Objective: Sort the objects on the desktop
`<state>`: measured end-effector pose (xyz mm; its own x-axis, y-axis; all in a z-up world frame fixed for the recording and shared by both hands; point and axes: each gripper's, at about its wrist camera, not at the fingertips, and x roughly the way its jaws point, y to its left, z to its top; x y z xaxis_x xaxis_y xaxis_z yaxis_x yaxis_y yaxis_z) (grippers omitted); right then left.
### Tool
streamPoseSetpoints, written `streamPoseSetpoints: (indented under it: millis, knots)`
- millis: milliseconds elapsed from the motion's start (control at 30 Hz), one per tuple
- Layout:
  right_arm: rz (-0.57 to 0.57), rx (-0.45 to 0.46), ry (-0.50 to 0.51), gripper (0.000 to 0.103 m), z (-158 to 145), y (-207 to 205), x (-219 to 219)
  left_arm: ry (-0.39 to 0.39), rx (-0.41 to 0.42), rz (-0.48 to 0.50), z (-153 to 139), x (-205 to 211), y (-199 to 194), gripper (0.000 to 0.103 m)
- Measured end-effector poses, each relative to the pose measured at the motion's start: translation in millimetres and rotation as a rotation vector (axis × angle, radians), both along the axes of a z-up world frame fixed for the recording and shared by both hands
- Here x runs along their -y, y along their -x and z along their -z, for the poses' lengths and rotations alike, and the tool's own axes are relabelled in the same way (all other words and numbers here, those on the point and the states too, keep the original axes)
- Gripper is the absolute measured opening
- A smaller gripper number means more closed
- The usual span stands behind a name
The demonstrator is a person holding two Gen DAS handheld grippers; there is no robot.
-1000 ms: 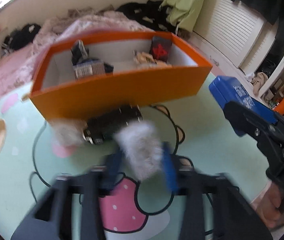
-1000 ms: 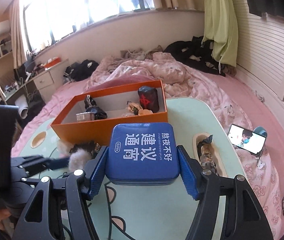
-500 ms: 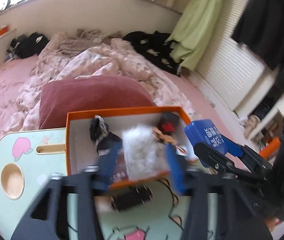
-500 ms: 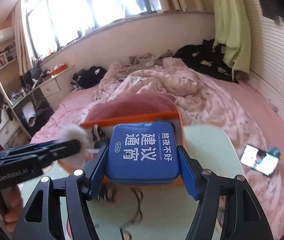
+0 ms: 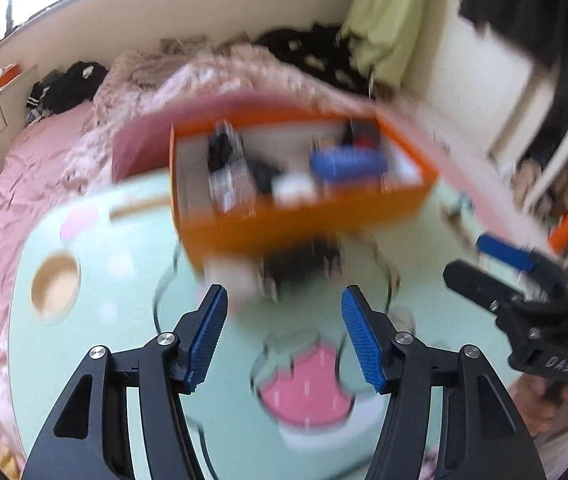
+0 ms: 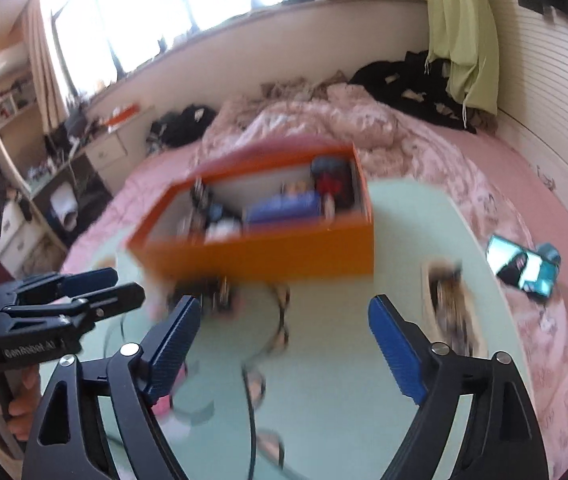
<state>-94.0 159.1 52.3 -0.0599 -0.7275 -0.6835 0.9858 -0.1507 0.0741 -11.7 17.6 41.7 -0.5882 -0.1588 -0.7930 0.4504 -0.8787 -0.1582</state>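
An orange box (image 5: 304,216) (image 6: 268,256) stands on the pale green table. Inside it lie a blue tin (image 5: 348,164) (image 6: 284,206), a whitish fluffy item (image 5: 292,190) (image 6: 224,228) and several dark objects. My left gripper (image 5: 282,336) is open and empty above the table in front of the box; it also shows in the right wrist view (image 6: 96,288). My right gripper (image 6: 280,348) is open and empty; it shows at the right of the left wrist view (image 5: 492,260). A dark object (image 5: 300,260) and a pale fluffy thing (image 5: 228,276) lie by the box's front wall. Both views are blurred.
The table (image 5: 124,360) has a round cup hole (image 5: 54,290) at left and cartoon prints. A slot with small items (image 6: 450,304) is at its right side. A phone (image 6: 524,268) lies on the pink bed behind. A dresser (image 6: 104,152) stands at far left.
The blue tin and the fluffy item have left the grippers and now lie in the orange box. Both grippers have opened and pulled back toward the table's front.
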Motion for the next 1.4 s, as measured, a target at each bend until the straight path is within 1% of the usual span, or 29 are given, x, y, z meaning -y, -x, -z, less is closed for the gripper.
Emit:
streamPoseSetpoints:
  millis: [67,133,167,200,233,267,300,333,367,400,433,500,1400]
  knots:
    - [-0.001,-0.021,-0.044,0.087,16.7,-6.1,-10.6,-0.019,0.037,0.018,18.7,-15.4,-6.9,0.06]
    - [0.014,-0.069,-0.073,0.087,30.0,-10.9,-14.7,-0.043,0.069,0.023,37.1,-24.5,-10.4,0.06]
    - [0.019,-0.103,-0.081,0.087,35.4,-13.3,-15.8,-0.026,0.064,0.019,39.1,-27.0,-11.2,0.061]
    - [0.021,-0.125,-0.09,0.087,40.1,-14.8,-16.0,0.015,0.053,0.003,38.4,-30.5,-12.6,0.062]
    - [0.023,-0.137,-0.107,0.089,47.4,-15.4,-16.4,0.029,0.064,-0.013,41.2,-32.2,-11.9,0.064]
    - [0.023,-0.162,-0.101,0.096,50.8,-17.4,-17.4,0.039,0.06,-0.015,41.5,-33.7,-11.2,0.067]
    - [0.026,-0.184,-0.108,0.102,54.8,-18.5,-17.4,0.052,0.061,-0.018,43.8,-35.8,-10.2,0.075]
    - [0.027,-0.213,-0.099,0.103,58.4,-20.7,-20.0,0.067,0.059,-0.036,45.6,-35.5,-10.9,0.079]
    - [0.028,-0.214,-0.088,0.103,59.9,-19.8,-22.4,0.055,0.053,-0.059,48.2,-31.8,-13.1,0.086]
    - [0.029,-0.213,-0.08,0.103,59.9,-18.3,-23.8,0.052,0.057,-0.072,48.8,-30.7,-14.5,0.097]
    - [0.029,-0.214,-0.071,0.103,60.7,-17.3,-25.6,0.051,0.067,-0.095,51.8,-26.9,-15.9,0.103]
    - [0.031,-0.223,-0.07,0.103,61.5,-17.8,-26.1,0.047,0.065,-0.109,53.1,-23.3,-18.0,0.103]
    - [0.021,-0.229,-0.047,0.103,59.5,-20.7,-23.8,0.052,0.063,-0.104,54.7,-24.9,-21.1,0.103]
